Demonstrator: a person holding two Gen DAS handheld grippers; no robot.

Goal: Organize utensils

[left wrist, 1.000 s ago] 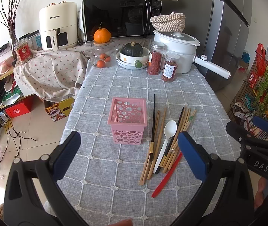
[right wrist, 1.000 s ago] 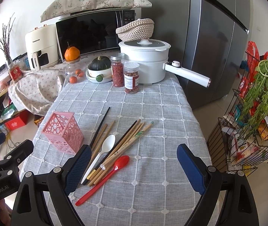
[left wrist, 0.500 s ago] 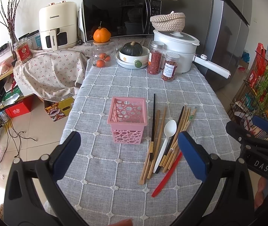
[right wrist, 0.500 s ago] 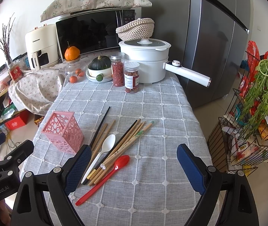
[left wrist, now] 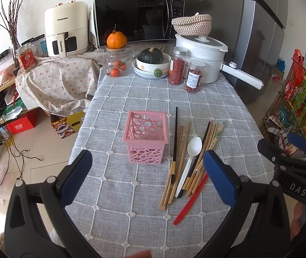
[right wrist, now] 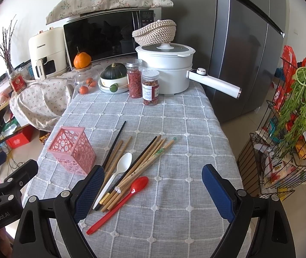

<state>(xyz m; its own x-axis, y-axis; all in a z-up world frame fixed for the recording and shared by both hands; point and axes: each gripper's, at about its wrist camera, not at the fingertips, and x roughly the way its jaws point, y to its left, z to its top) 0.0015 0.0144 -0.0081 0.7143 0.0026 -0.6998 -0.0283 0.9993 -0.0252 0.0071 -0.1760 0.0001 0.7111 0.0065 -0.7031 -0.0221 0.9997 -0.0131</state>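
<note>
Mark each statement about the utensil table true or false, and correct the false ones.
1. The pink basket stands empty. True.
2. The red spoon is already inside the basket. False: it lies on the tablecloth at the near edge of the utensil pile.
3. The white spoon lies among the chopsticks. True.
4. The right gripper is shut on a chopstick. False: it is open and holds nothing.
5. The left gripper is open. True.
6. The two jars stand right beside the pink basket. False: they stand at the far end, by the white pot.
</note>
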